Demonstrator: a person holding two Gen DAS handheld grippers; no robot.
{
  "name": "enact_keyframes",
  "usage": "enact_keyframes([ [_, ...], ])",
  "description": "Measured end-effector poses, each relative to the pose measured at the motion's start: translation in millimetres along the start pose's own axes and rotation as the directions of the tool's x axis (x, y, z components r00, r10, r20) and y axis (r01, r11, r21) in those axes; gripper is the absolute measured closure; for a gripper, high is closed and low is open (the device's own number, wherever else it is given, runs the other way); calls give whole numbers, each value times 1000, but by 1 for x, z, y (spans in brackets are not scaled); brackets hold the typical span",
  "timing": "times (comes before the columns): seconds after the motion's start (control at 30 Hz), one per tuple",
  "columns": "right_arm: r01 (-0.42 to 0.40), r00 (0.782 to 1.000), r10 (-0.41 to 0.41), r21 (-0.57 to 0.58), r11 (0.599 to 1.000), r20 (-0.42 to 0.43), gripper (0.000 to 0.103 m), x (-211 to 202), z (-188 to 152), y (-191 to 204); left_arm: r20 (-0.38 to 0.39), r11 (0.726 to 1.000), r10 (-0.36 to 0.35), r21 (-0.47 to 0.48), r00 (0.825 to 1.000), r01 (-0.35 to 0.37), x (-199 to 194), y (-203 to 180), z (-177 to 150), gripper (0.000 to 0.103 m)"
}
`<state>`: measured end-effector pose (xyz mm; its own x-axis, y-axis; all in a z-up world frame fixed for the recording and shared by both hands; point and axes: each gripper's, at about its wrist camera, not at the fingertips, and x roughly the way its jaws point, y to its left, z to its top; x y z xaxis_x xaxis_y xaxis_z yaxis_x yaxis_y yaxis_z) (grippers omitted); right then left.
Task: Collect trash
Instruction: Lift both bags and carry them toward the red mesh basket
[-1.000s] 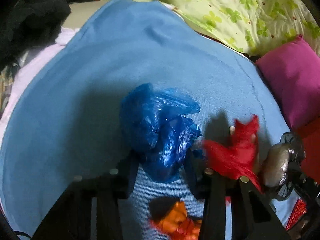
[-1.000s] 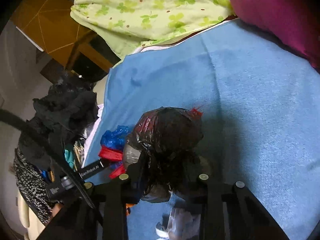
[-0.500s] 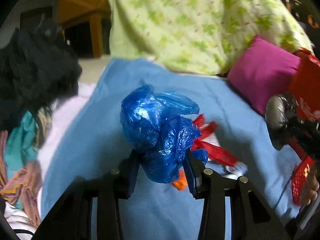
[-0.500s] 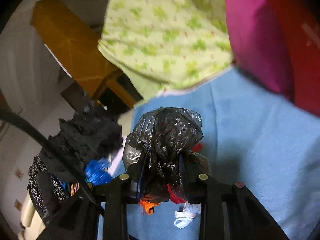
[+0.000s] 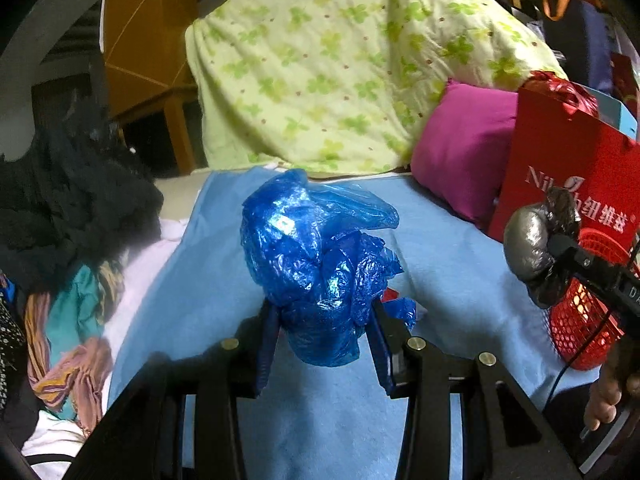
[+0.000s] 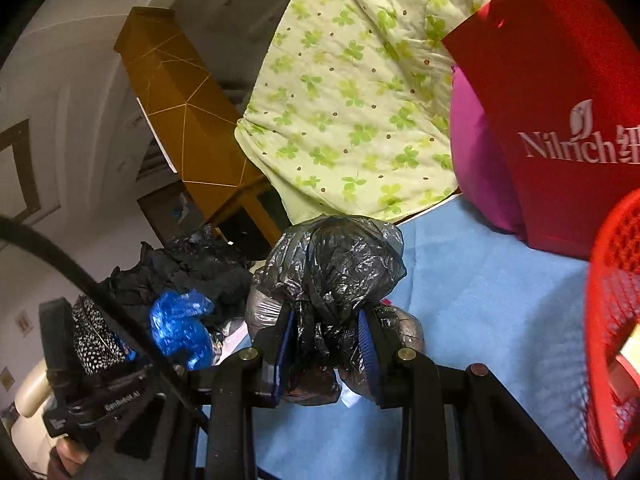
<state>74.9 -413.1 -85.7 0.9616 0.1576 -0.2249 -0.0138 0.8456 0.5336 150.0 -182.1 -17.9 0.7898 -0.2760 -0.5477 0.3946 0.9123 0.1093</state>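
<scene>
1. Blue plastic bag [image 5: 316, 264], all crumpled, is squeezed between the left gripper [image 5: 322, 348] fingers, up above the blue sheet [image 5: 448, 248].
2. Black plastic bag [image 6: 328, 276] is pinched tight in the right gripper [image 6: 326, 354], near the red basket [image 6: 608, 320].

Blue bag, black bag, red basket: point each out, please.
Blue bag [image 5: 316, 256], left wrist view, middle of the crumpled bundle.
Black bag [image 6: 336, 268], right wrist view, upper bulge.
Red basket [image 6: 608, 320], right wrist view, mesh wall.
</scene>
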Motion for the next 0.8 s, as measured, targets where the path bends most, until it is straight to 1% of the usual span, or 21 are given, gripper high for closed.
enact_keyframes([
  [0.17, 16, 1000, -16, -6, 1000, -5, 70, -12, -7, -2, 30, 1000, 24, 19, 999, -24, -19, -6, -2, 60],
  [0.33, 29, 1000, -29, -15, 999, -8, 70, -18, -11, -5, 46, 999, 45, 23, 998, -46, -29, -8, -5, 59],
  [0.8, 37, 999, -38, -22, 999, -5, 70, -23, -13, -9, 73, 995, 66, 66, 995, -71, -38, -26, -7, 59],
])
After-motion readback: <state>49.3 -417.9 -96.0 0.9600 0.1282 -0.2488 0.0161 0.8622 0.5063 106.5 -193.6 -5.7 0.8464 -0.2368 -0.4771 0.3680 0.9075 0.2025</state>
